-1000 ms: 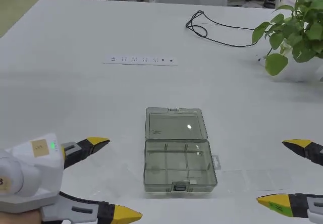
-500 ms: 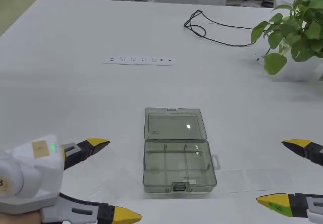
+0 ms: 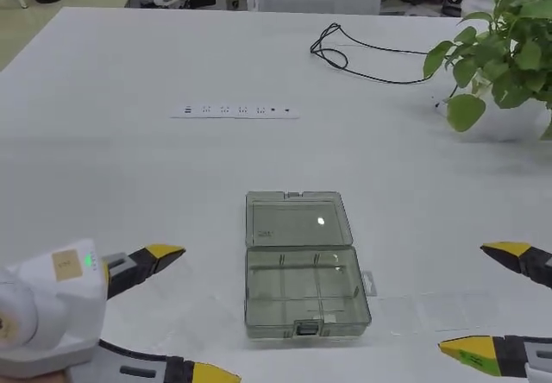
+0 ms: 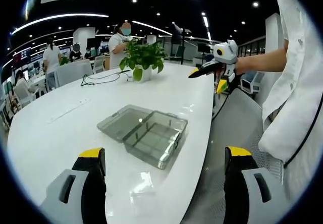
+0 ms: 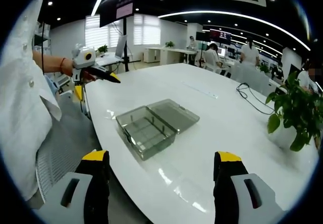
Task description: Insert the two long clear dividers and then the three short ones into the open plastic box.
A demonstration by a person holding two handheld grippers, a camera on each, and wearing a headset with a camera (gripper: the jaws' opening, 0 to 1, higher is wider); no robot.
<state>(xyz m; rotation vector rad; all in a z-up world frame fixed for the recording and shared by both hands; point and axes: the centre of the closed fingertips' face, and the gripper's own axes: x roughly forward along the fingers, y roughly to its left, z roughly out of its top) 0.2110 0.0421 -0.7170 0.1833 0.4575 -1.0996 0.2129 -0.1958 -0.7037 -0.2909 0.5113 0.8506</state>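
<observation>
Lying on the desk point(image 3: 129, 167) between left hand-held gripper point(image 3: 194, 312) and right hand-held gripper point(image 3: 480, 298), both wide and empty: the open plastic box point(image 3: 306, 266)

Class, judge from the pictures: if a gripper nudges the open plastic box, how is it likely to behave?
The open plastic box looks thin-walled and see-through, so probably light. On the glossy table it would likely slide rather than stay put. Its lid lies flat, so tipping seems unlikely.

The head camera tips up, so the whole scene sits slightly lower; the left tool point(image 3: 210, 311) draws back a touch toward the person.
</observation>
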